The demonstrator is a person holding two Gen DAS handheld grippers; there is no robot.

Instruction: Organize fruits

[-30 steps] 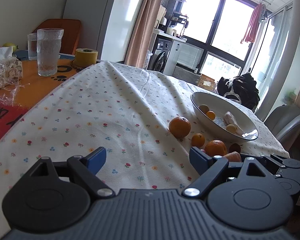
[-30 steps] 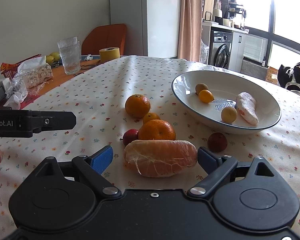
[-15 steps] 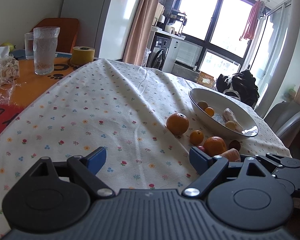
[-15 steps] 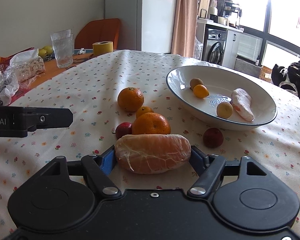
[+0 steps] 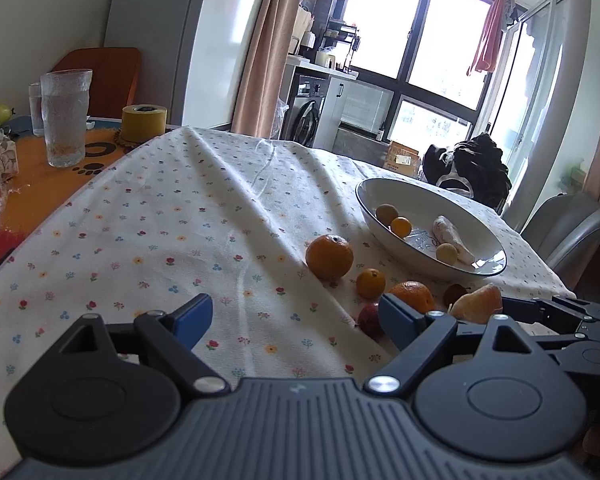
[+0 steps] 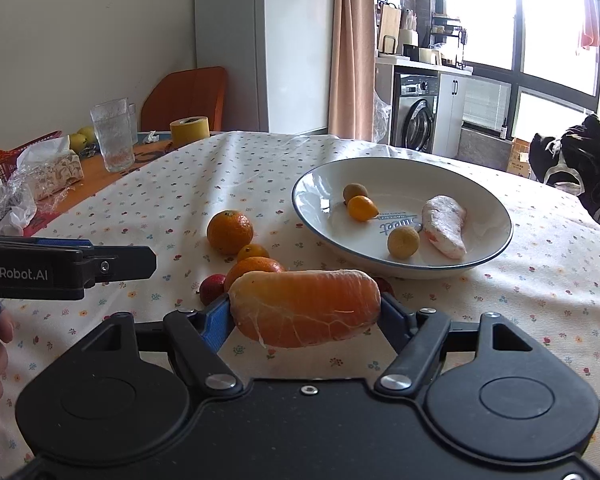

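The peeled fruit piece [image 6: 305,308] is soft and has no skin, so I think the main danger is pressure: if the right tongs [image 6: 305,312] squeeze harder, the flesh can tear or leak, and if they loosen, the piece can slip down onto the table [image 6: 540,280]. It also looks wider than the grip, with both ends pressed by the pads, so a quick swing toward the bowl [image 6: 496,252] could turn it out of the hold. The bowl rim is raised, and the piece must pass over it without striking it.

The right tongs are closed on the peeled piece, holding it by its two ends above the tablecloth, near the loose oranges [image 6: 230,232] and in front of the bowl. The bowl already contains three small round fruits and one pale peeled piece [image 6: 444,226].

The left tongs [image 5: 290,320] are wide apart and hold nothing; they hang over the bare cloth, to the left of the fruit group.
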